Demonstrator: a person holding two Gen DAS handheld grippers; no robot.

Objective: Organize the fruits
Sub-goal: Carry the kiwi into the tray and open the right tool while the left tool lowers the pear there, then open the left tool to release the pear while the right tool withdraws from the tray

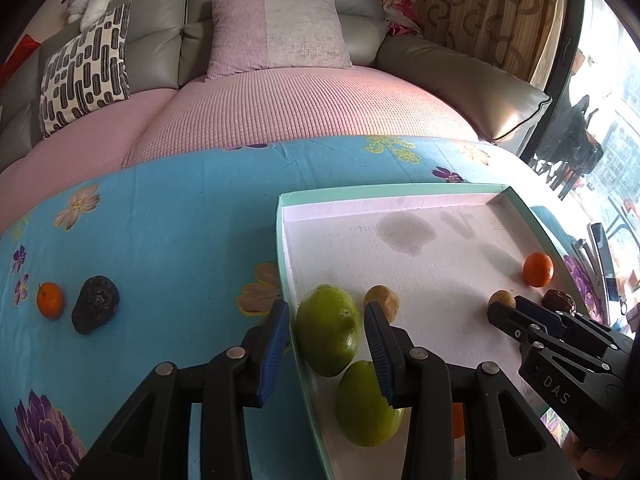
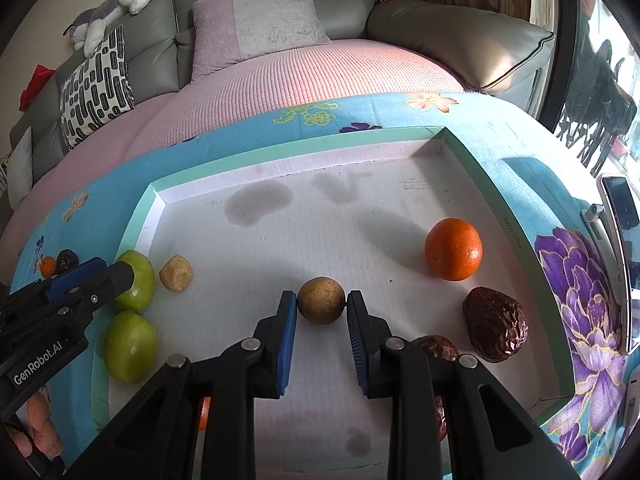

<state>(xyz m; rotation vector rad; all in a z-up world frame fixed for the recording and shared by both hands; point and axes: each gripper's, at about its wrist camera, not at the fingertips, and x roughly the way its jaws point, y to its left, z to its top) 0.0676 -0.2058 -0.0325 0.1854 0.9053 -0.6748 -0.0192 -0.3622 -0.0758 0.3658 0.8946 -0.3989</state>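
1. While I read the left wrist view, the left gripper [image 1: 326, 316] stands wide open with nothing held; its blue pads straddle the tray's left wall and the upper green lime [image 1: 328, 328], which lies inside the tray [image 1: 400, 196] against that wall. I cannot tell whether either pad touches the lime.
2. Same view: a second lime [image 1: 366, 404] lies nearer the camera, partly behind the right finger. A small tan fruit [image 1: 382, 300] sits just beside the upper lime. Outside the tray, on the blue floral cloth [image 1: 160, 220], a small orange [image 1: 50, 300] and a dark wrinkled fruit [image 1: 96, 304] lie side by side, well apart from the tray.
3. Same view: the right gripper enters from the right, covering part of a round tan fruit [image 1: 502, 300]; an orange [image 1: 539, 269] and a dark fruit lie behind it.
4. Right wrist view: the right gripper [image 2: 322, 306] has its pads at both sides of the round tan fruit, which rests on the tray floor. The right pad seems to touch; the left shows a thin gap, so I cannot confirm a firm grip.
5. Same view: a wrinkled brown fruit [image 2: 496, 328] lies right of the fingers; another brown one is largely hidden behind the right finger. Grey stains mark the tray floor.
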